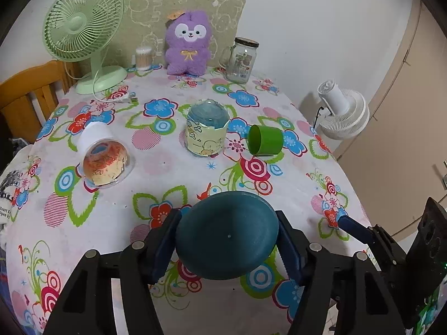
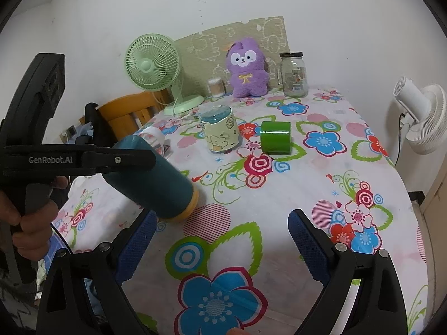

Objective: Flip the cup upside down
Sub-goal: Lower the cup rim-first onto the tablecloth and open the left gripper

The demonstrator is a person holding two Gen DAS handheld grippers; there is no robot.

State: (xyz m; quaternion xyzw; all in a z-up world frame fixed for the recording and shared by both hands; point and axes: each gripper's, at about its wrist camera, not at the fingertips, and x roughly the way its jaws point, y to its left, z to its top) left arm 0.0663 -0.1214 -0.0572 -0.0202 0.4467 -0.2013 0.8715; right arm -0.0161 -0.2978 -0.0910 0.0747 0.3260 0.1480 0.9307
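Note:
My left gripper point(image 1: 226, 241) is shut on a dark teal cup point(image 1: 226, 236), its flat bottom facing the camera. In the right wrist view the same teal cup point(image 2: 152, 180) with its orange rim hangs tilted, mouth down and to the right, just above the flowered tablecloth point(image 2: 279, 184), held by the left gripper point(image 2: 131, 157). My right gripper point(image 2: 220, 247) is open and empty over the cloth, to the right of the cup. The right gripper's blue fingertip point(image 1: 353, 227) shows at the right of the left wrist view.
A green cup point(image 1: 265, 140) lies on its side mid-table. A cartoon-wrapped cup point(image 1: 206, 131) stands upside down beside it. A clear cup point(image 1: 103, 159) lies on its side at left. At the back stand a green fan point(image 1: 83, 28), a purple plush point(image 1: 187, 43) and a glass jar point(image 1: 240, 60).

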